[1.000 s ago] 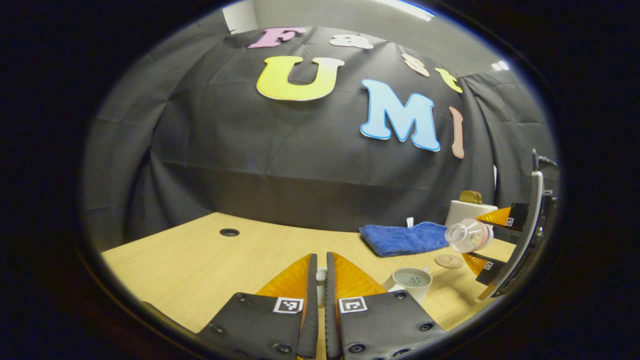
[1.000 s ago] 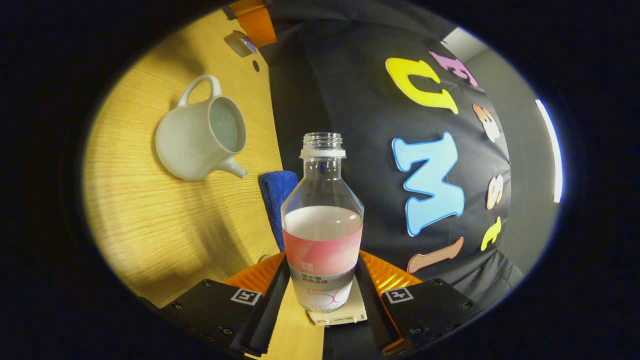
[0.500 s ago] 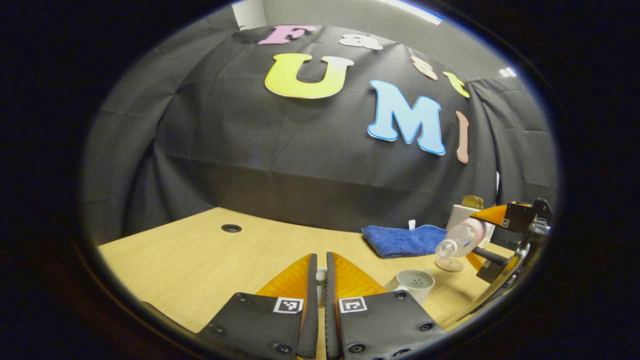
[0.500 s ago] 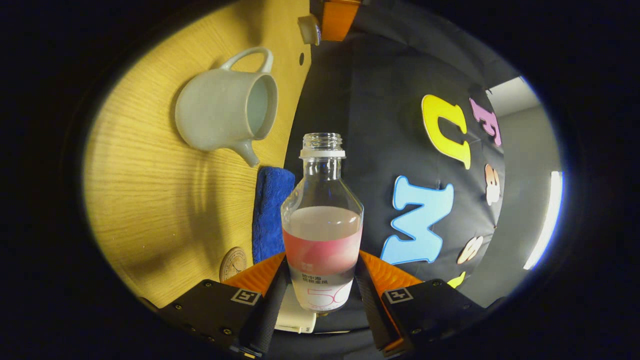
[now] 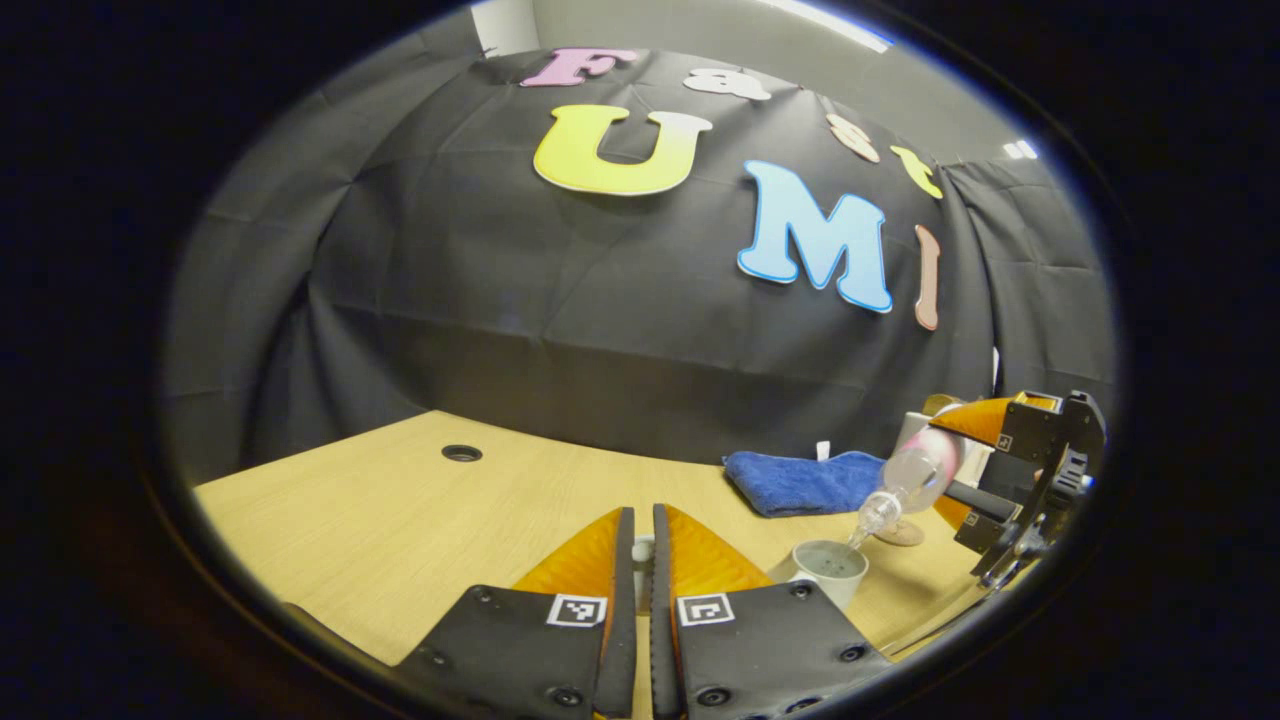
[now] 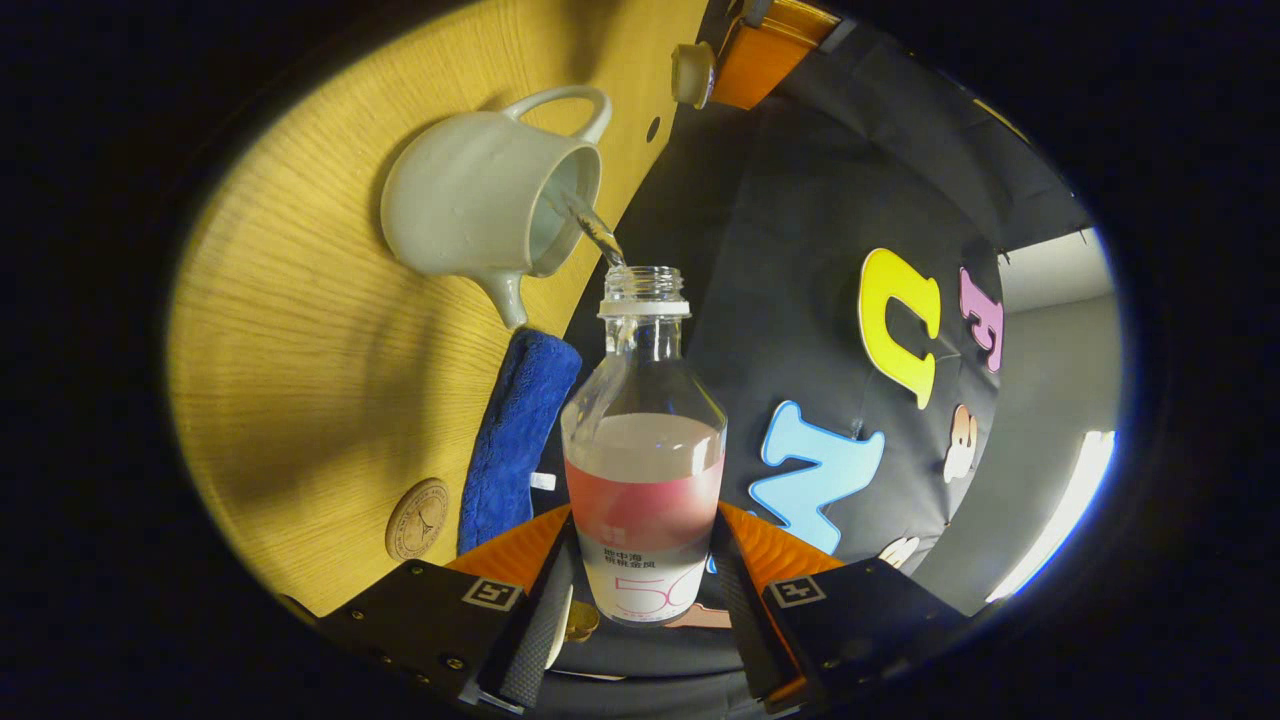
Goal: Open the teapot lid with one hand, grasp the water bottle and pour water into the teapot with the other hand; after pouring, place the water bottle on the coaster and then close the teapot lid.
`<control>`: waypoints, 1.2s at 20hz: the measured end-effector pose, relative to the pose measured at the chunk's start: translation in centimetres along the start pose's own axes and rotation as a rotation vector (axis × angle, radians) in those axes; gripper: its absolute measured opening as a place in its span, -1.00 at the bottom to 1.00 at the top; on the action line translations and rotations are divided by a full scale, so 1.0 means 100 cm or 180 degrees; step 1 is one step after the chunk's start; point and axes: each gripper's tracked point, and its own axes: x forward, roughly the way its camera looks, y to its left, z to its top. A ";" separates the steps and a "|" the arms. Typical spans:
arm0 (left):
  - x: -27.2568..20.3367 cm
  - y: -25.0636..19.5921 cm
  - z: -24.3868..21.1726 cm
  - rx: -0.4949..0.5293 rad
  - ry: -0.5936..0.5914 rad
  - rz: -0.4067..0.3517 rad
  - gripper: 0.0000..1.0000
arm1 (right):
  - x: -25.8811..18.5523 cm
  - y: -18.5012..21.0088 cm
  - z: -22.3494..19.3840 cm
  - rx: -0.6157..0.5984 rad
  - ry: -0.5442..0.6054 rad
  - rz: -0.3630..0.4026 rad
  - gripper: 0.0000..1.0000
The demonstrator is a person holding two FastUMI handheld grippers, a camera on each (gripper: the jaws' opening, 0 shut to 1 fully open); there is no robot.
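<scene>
My right gripper [image 6: 643, 520] is shut on a clear water bottle [image 6: 645, 440] with a pink label, tipped mouth-down. A thin stream of water [image 6: 592, 226] runs from its neck into the open white teapot [image 6: 478, 205] on the wooden table. In the left gripper view the tilted bottle [image 5: 912, 476] pours into the teapot [image 5: 828, 568], with the right gripper [image 5: 968, 468] behind it. My left gripper [image 5: 640, 520] is shut on the small teapot lid [image 5: 641, 553], held up left of the pot. The right gripper view shows that lid [image 6: 690, 74] too. The round coaster [image 6: 417, 518] lies bare.
A folded blue cloth [image 5: 800, 480] lies behind the teapot by the wall. The coaster [image 5: 903, 534] sits between cloth and table edge. A white box [image 5: 912, 430] stands at the far right. A cable hole [image 5: 461, 453] marks the table [image 5: 400, 520] at far left.
The right gripper has tipped the bottle further and brought its mouth over the teapot; water now flows. The left gripper has held still with the lid.
</scene>
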 end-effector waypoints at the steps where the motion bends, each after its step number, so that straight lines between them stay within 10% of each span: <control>1: 0.000 0.001 0.000 0.0002 -0.0001 0.0006 -0.75 | -0.002 -0.002 0.003 -0.0073 -0.0020 -0.0028 0.48; 24: 0.001 0.004 -0.003 -0.0068 0.0032 0.0022 -0.75 | -0.003 -0.015 0.007 -0.0875 -0.0280 -0.0412 0.48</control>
